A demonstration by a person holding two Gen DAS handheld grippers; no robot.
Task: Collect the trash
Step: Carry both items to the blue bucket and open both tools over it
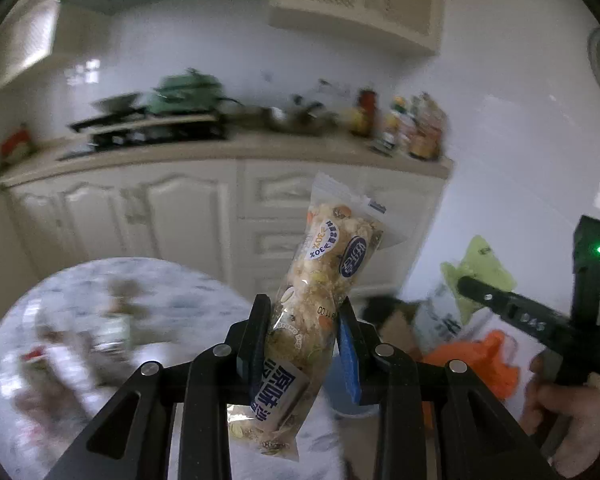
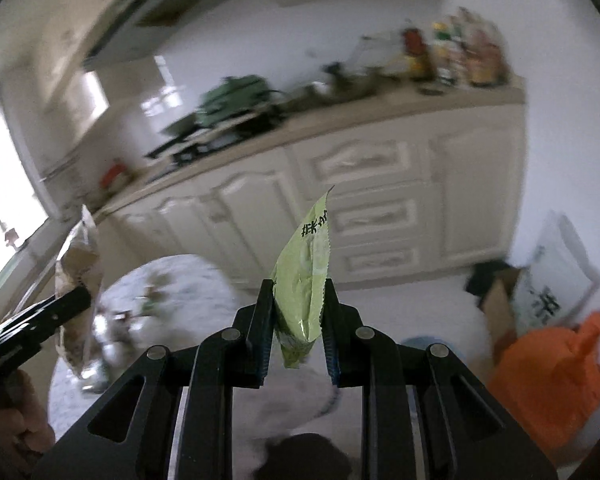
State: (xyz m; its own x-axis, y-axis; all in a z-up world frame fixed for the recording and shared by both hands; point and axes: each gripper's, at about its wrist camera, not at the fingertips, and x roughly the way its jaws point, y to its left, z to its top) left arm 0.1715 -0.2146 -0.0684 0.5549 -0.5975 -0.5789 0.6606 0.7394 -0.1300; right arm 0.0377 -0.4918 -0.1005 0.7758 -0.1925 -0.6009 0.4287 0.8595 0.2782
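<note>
My left gripper (image 1: pixel 303 312) is shut on a clear snack bar wrapper (image 1: pixel 328 264) with blue labels, held upright in the air; the wrapper also shows at the left of the right wrist view (image 2: pixel 78 280). My right gripper (image 2: pixel 298 292) is shut on a light green wrapper (image 2: pixel 306 276) that sticks up between the fingers; that wrapper (image 1: pixel 480 268) and the right gripper's body (image 1: pixel 540 320) show at the right of the left wrist view. More blurred trash (image 1: pixel 112 332) lies on the round table (image 1: pixel 180 280) below.
An orange bag (image 2: pixel 552 372) sits on the floor at right, next to a cardboard box (image 2: pixel 500 300) and a white bag (image 2: pixel 556 276). A blue bin rim (image 1: pixel 340 392) shows just behind my left fingers. White kitchen cabinets (image 1: pixel 180 208) and a cluttered counter (image 1: pixel 260 140) stand behind.
</note>
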